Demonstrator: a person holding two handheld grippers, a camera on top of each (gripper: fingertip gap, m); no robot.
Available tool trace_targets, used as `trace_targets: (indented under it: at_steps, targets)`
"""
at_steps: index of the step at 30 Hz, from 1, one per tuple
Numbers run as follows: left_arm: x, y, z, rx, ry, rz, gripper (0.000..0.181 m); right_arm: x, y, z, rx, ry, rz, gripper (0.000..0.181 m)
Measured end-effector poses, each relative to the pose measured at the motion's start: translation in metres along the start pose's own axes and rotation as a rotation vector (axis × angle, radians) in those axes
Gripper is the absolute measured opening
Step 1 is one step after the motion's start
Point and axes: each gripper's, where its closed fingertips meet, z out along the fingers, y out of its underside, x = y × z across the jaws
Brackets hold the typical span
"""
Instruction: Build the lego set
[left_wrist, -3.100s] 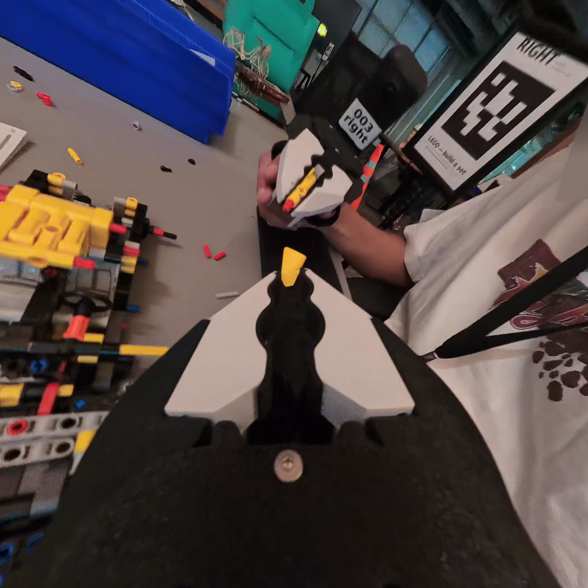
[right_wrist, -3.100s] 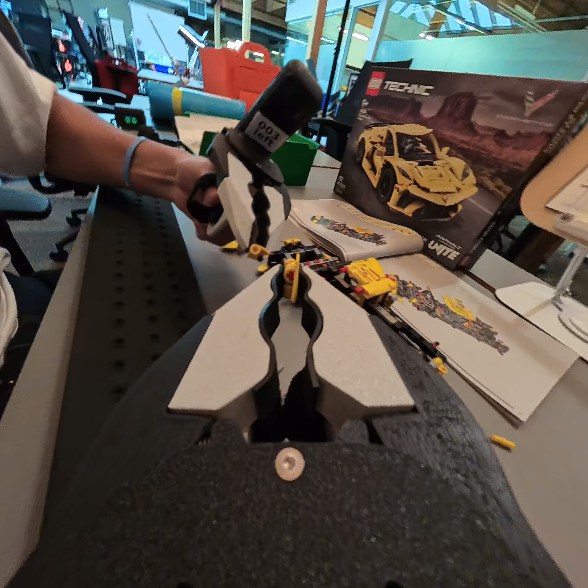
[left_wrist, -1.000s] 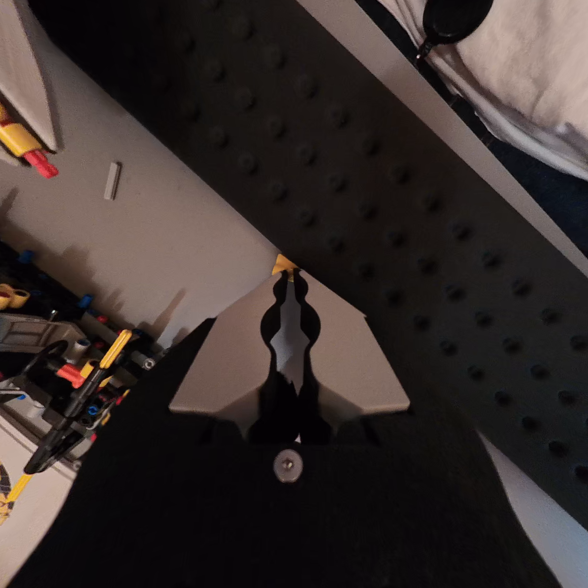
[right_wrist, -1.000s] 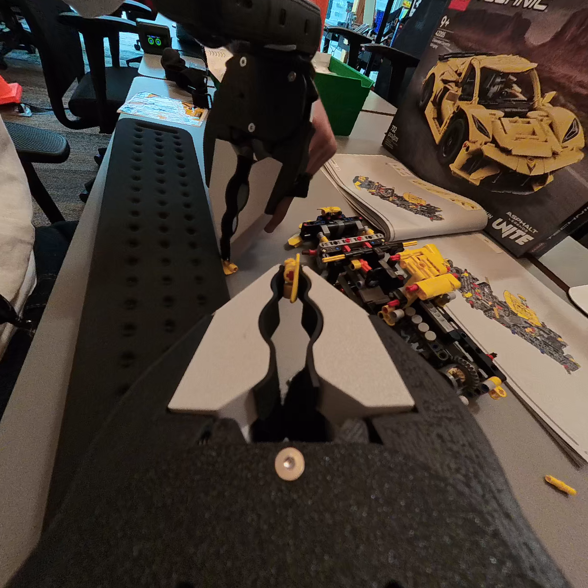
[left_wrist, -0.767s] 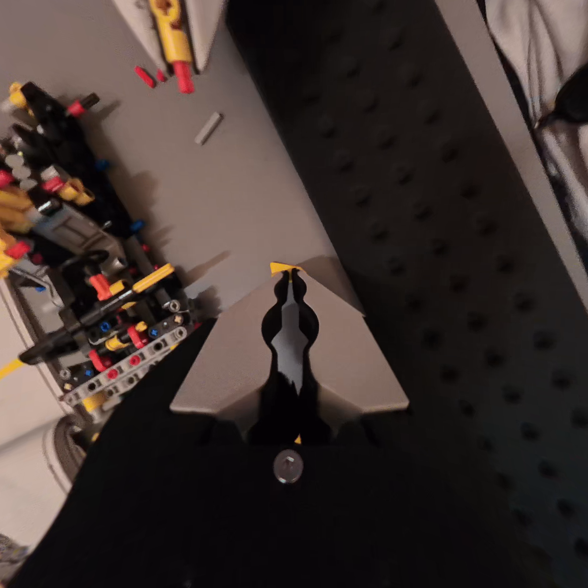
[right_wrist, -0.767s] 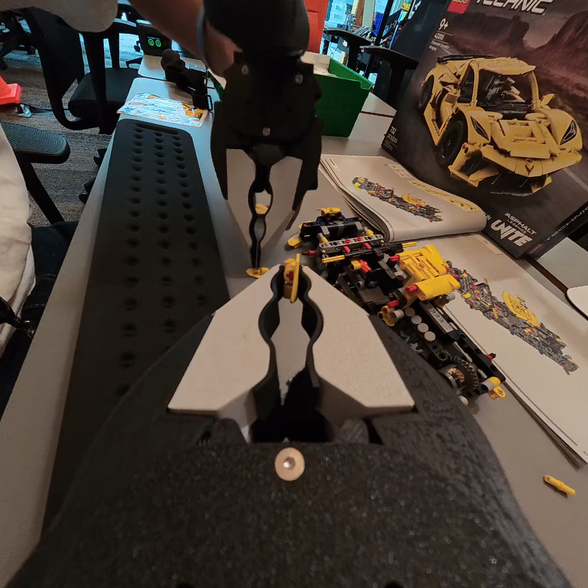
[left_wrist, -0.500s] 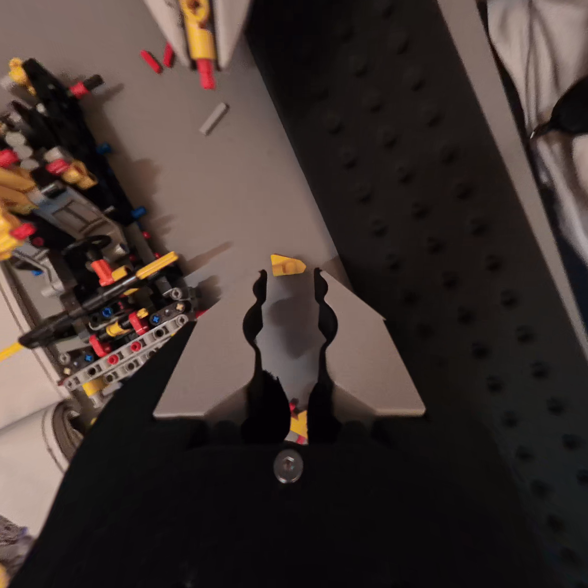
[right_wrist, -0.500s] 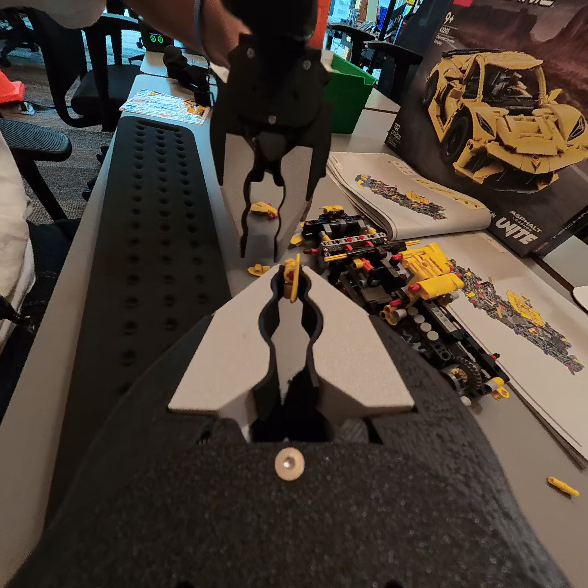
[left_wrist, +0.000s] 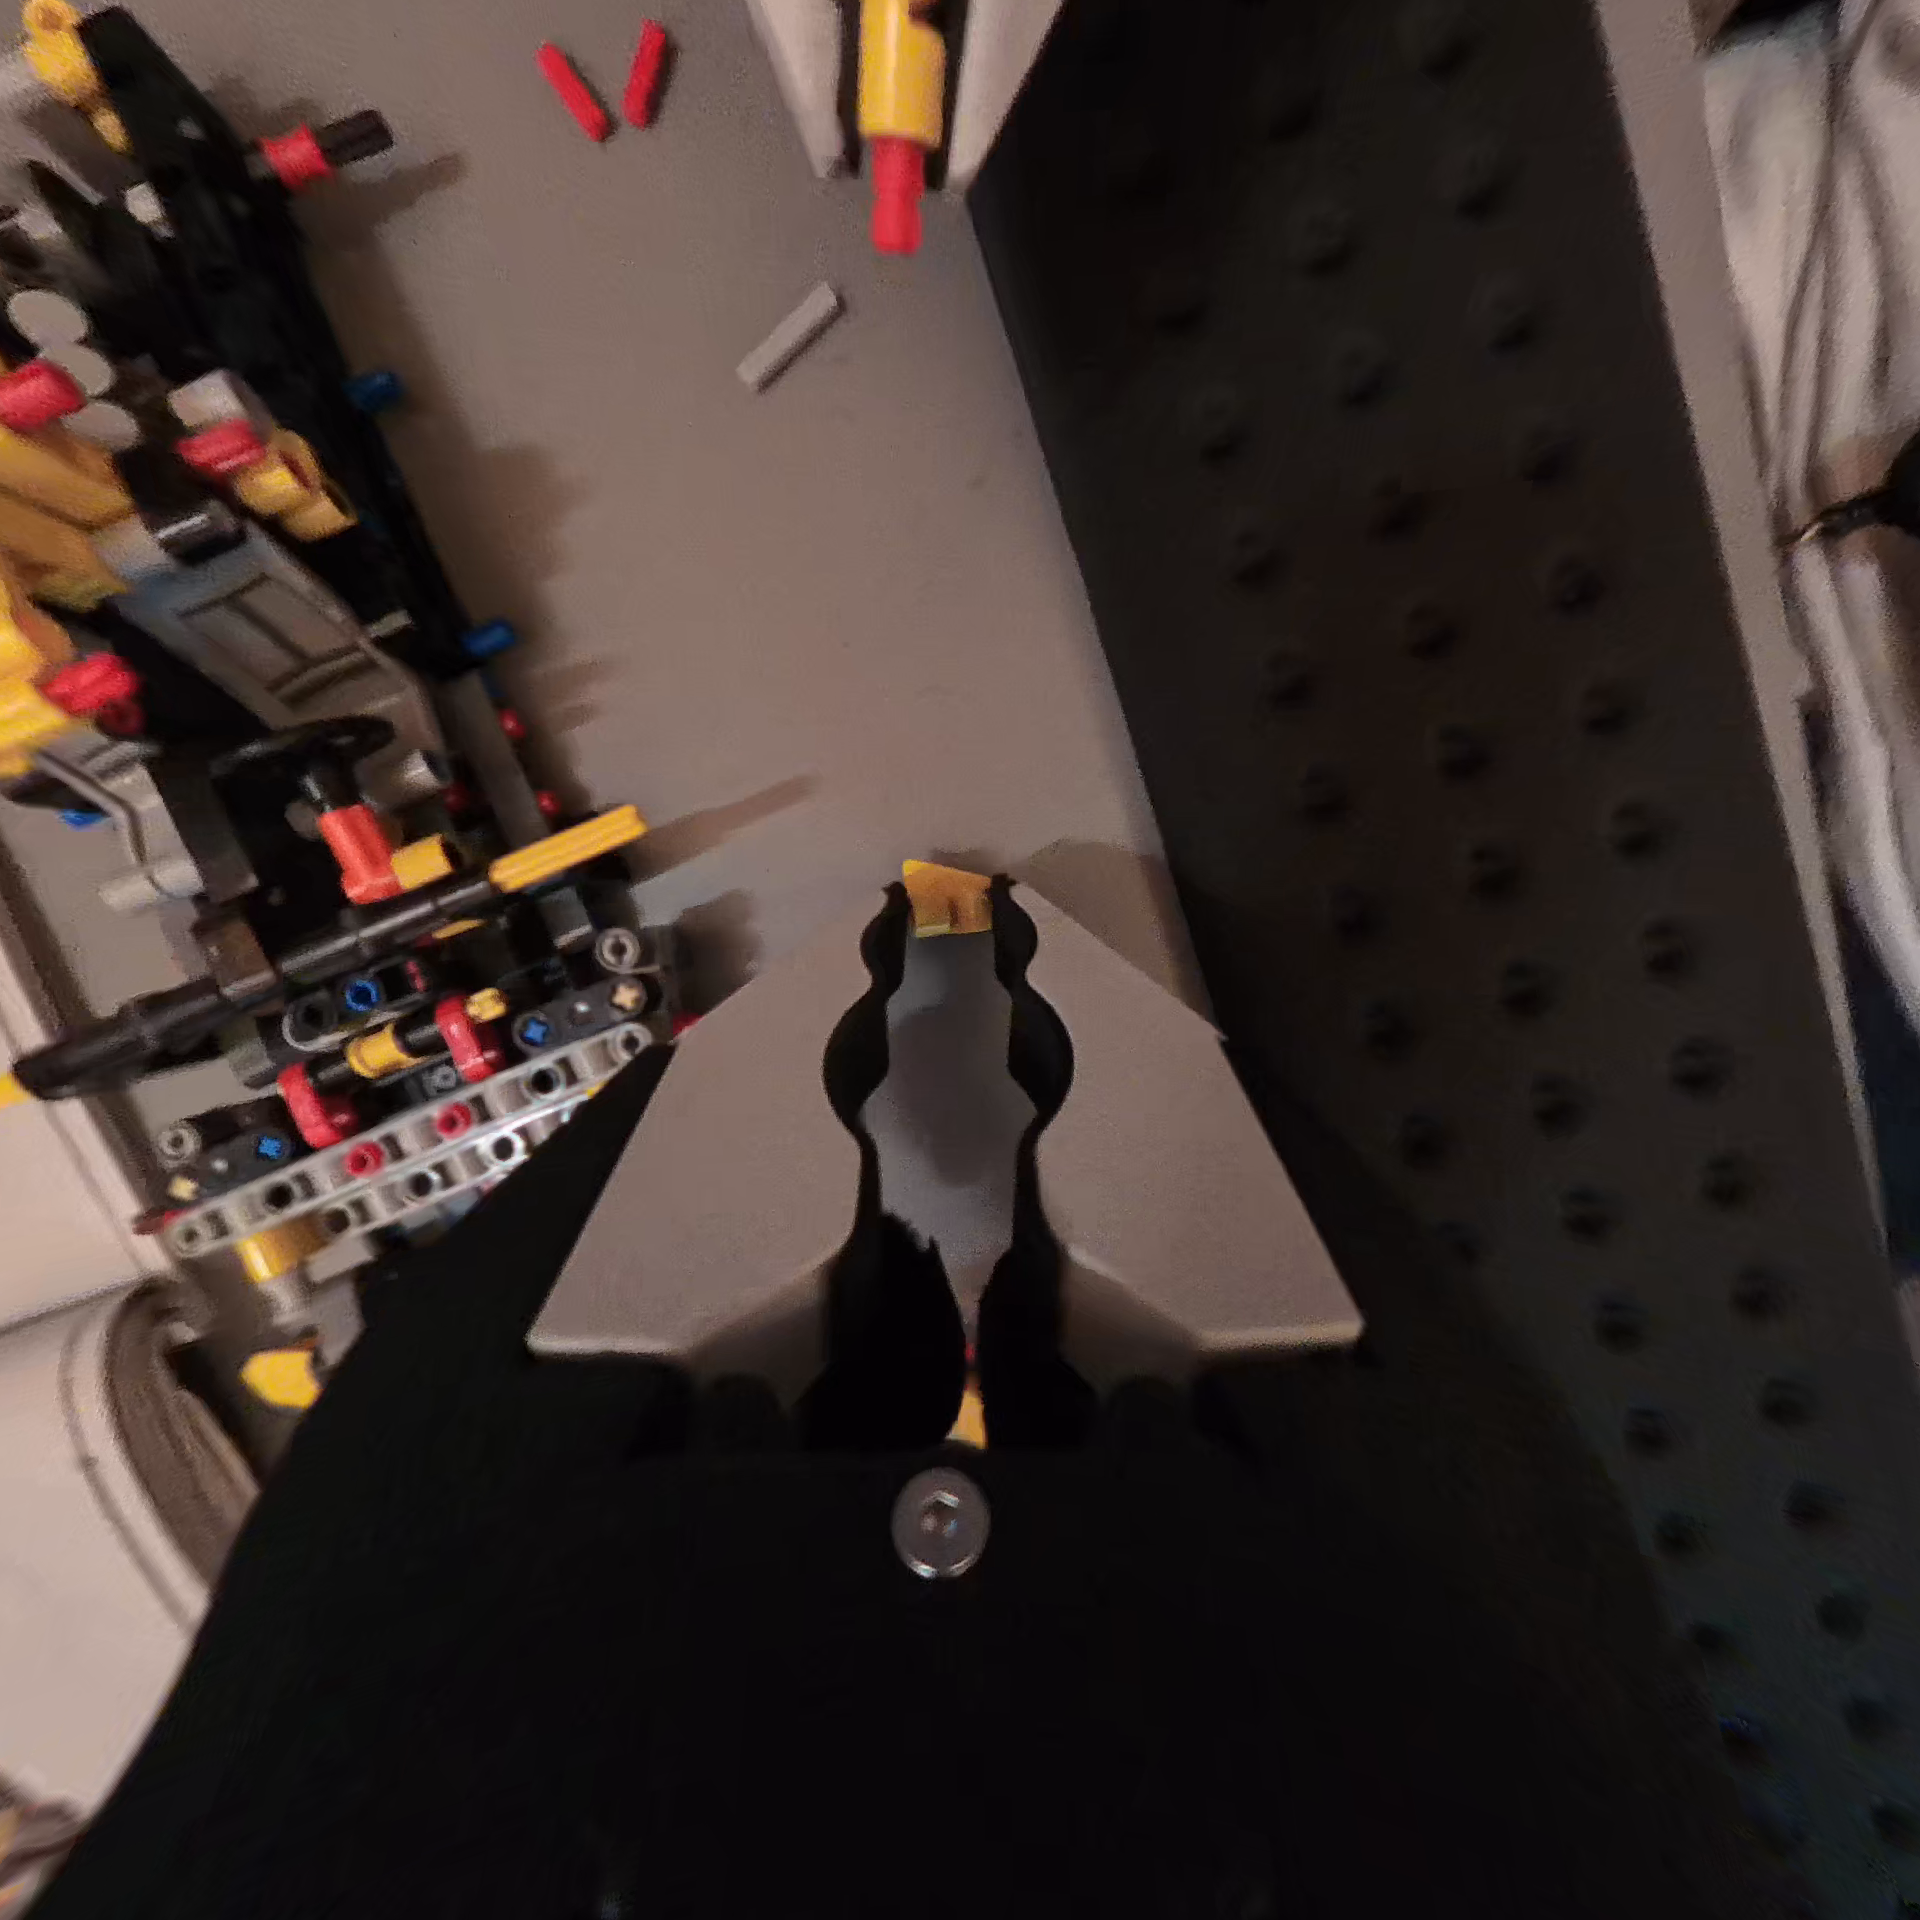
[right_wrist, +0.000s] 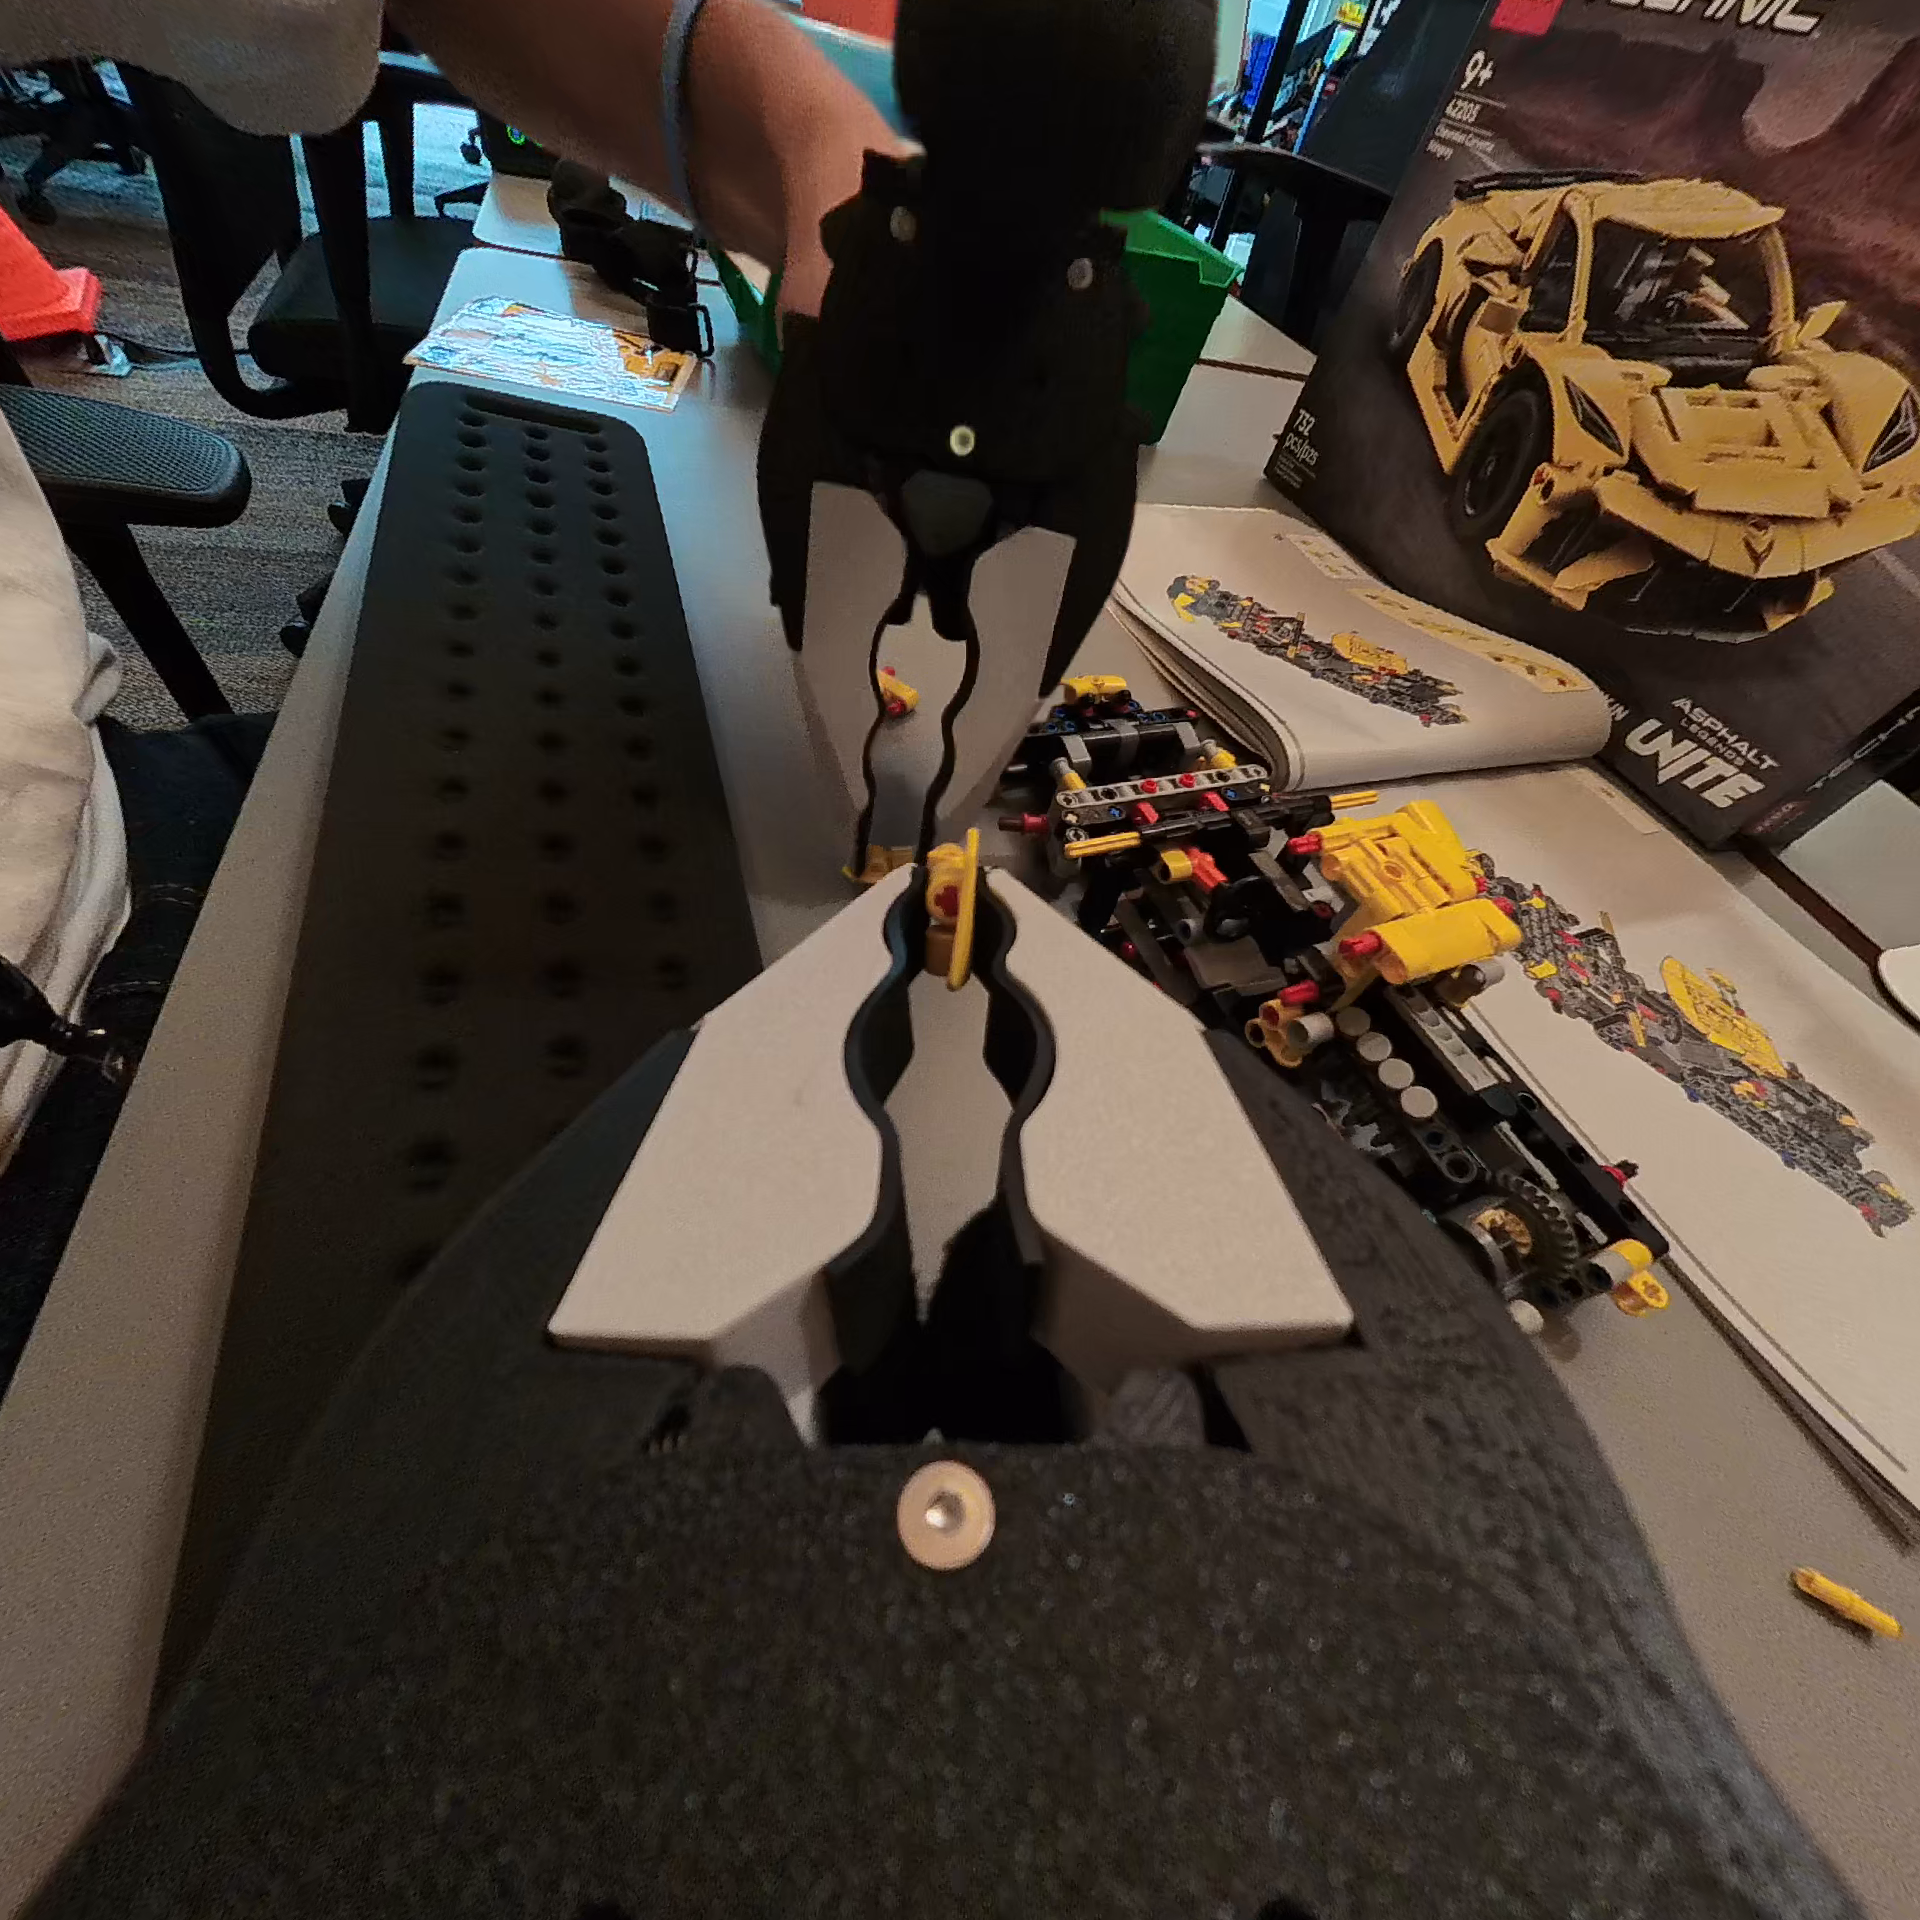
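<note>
Both grippers loaded; yellow wedge beside mat edge.

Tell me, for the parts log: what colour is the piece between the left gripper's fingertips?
Yellow piece, clearest in the left wrist view.

Pale grey, smooth tabletop: main work surface, running away from the camera, its near edge on the left.
Black perforated mat, long and rectangular with rows of round holes: lies flat along the tabletop's left side; also seen in the left wrist view.
Black mesh-backed office chair: left of the tabletop, on the floor.
Brown-grey carpeted floor: beyond the chair.
Further black office chairs: behind the tabletop, in the far room.
Orange-red cone-like object: far left, on the floor, partly cut off.
Light: bright, even indoor lighting in the right wrist view; dim in the left wrist view.
</note>
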Motion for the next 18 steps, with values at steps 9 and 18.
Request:
trace_targets:
  at_steps: [9, 18]
  targets:
    - [-0.010, -0.073, -0.081, 0.894, -0.125, -0.525, 0.016, 0.003, -0.004, 0.000, 0.015, 0.063, -0.057, 0.006]
    - [-0.039, -0.052, -0.164, 1.788, 0.096, -1.128, 0.016, 0.040, -0.095, 0.028, 0.310, 0.481, -0.118, 0.005]
